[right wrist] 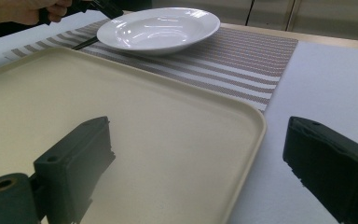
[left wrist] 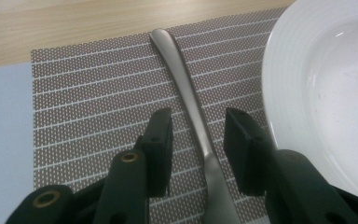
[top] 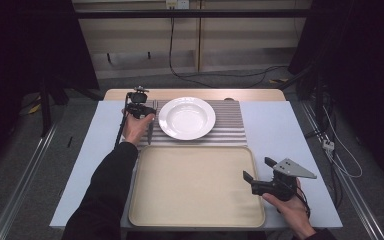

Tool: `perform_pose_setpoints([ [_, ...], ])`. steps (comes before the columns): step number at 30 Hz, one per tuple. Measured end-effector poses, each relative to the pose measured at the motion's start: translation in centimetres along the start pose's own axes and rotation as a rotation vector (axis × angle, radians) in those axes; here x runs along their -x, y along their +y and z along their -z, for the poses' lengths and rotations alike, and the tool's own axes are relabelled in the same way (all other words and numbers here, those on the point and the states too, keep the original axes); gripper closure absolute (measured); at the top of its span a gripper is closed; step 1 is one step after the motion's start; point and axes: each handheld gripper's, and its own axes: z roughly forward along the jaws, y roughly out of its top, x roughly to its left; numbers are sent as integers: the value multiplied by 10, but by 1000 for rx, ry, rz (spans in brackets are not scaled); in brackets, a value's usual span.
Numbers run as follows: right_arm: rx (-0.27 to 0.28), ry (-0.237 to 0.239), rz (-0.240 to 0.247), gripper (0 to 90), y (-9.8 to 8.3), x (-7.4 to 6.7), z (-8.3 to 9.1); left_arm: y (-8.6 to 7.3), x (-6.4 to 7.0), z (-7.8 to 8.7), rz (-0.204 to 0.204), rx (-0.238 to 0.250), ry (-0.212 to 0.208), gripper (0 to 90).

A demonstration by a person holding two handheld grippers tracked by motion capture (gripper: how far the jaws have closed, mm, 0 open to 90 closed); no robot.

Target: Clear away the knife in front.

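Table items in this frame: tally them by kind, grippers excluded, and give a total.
Plate: 1
Tray: 1
Placemat: 1
Metal utensil, between the left gripper's open fingers: 1
Total: 4

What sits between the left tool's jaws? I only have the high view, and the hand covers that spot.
Observer: A metal utensil handle lies on the striped placemat, running up between the left tool's two jaws. They are open, with a gap on each side of it.
Operator: Is the plate touching it?
Observer: No. The left gripper view shows a strip of placemat between the handle and the white plate's rim.
Operator: And the right tool?
Observer: The right tool is open too, its jaws straddling the beige tray's right rim, one over the tray and one over the table, gripping nothing.
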Motion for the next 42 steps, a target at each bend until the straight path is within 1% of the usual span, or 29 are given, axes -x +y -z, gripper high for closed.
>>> perform_pose_setpoints([
  [4,0,0,0,76,0,0,0,0,-1,-5,13,-13,4,651],
  [5,0,1,1,77,0,0,0,-2,-2,-9,19,-25,14,652],
  [6,-1,2,2,77,0,0,0,-2,-3,-11,24,-25,5,646],
  [7,-1,2,3,77,0,0,0,-2,-2,-11,25,-24,9,649],
  [8,-2,2,2,77,0,0,0,-2,0,-12,12,-22,16,653],
  [9,-1,2,2,77,0,0,0,-2,1,-13,1,-31,19,652],
  [10,-1,2,0,77,0,0,0,-2,1,-14,4,-38,13,653],
  [11,-1,1,0,77,0,0,0,-2,1,-16,1,-49,17,662],
  [12,-1,1,0,77,0,0,0,-2,0,-16,10,-43,11,664],
  [13,-1,0,1,77,0,0,0,-2,-1,-17,30,-42,11,671],
  [14,-1,0,1,77,0,0,0,0,0,-17,28,-52,11,675],
  [15,-1,1,1,77,0,0,0,1,1,-18,16,-51,18,679],
  [16,-1,1,2,77,0,0,0,2,2,-18,-4,-64,20,684],
  [17,-1,1,2,77,0,0,0,3,2,-18,-11,-71,15,696],
  [21,-6,1,-2,79,-1,0,-1,5,2,-20,-11,-70,18,736],
  [23,-5,1,4,79,-1,1,0,5,2,-20,-10,-70,18,745],
  [24,-6,1,4,79,-1,0,0,4,2,-20,-20,-69,12,761],
  [28,-5,0,4,80,-1,0,0,4,2,-19,-23,-79,11,778],
  [29,-6,0,6,80,-1,0,0,4,1,-18,-22,-84,5,784],
  [31,-5,1,3,80,-1,0,0,5,0,-17,-34,-98,1,794],
  [32,-6,2,6,80,-1,0,0,4,0,-17,-28,-100,-2,797],
  [33,-6,1,7,80,-1,0,0,4,0,-16,-38,-111,-1,797],
  [36,-6,0,5,80,-1,0,0,4,-1,-13,-44,-134,-5,798],
  [37,-6,0,5,80,-1,0,0,4,-2,-12,-58,-150,-8,798],
  [38,-6,1,7,80,-1,0,0,4,-2,-11,-57,-154,-9,799],
  [39,-6,1,6,80,-1,0,0,4,-4,-10,-53,-162,-21,799],
  [41,-7,1,7,80,-1,-1,0,3,-4,-10,-41,-158,-22,798],
  [42,-7,1,7,80,-1,-1,0,4,-4,-10,-43,-158,-21,797],
])
